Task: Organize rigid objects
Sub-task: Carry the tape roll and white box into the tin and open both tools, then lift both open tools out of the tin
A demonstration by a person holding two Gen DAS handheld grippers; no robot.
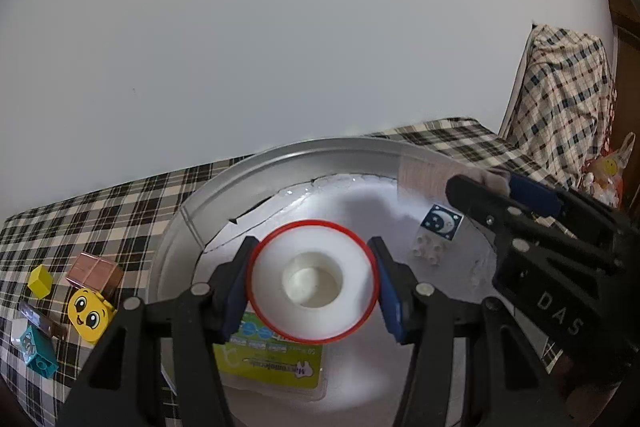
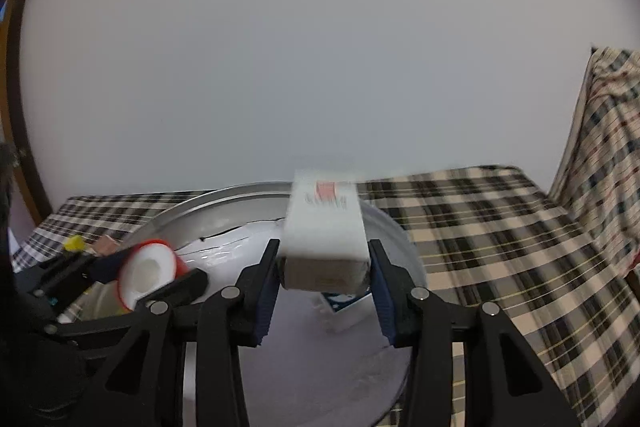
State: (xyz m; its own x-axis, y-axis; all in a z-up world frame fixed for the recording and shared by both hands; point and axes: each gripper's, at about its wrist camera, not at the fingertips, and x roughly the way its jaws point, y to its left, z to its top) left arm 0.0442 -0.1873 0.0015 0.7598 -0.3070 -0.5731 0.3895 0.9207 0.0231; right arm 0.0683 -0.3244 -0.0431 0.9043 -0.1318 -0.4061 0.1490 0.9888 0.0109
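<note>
Left gripper (image 1: 312,287) clamped on a white spool with a red rim (image 1: 312,281), pads pressed against opposite sides of the rim, hollow core facing the camera. Held above the round metal tray (image 1: 192,211), evidently for setting down inside.

Right gripper (image 2: 324,275) pinching a white box (image 2: 325,239) across its narrow width, long axis pointing away, also poised over the tray (image 2: 396,239). Grip near the closer end, likely to leave the far end free to land first.

Already in the tray: a white brick with a moon picture (image 1: 440,227) and a green-labelled packet (image 1: 276,359), the latter partly hidden beneath the spool.

Not yet gathered, on the checked cloth (image 1: 100,203) left of the tray: yellow face block (image 1: 89,313), small yellow cube (image 1: 40,281), brown block (image 1: 96,273), teal brick (image 1: 38,349).

Both loads close together; risk of collision on lowering.
</note>
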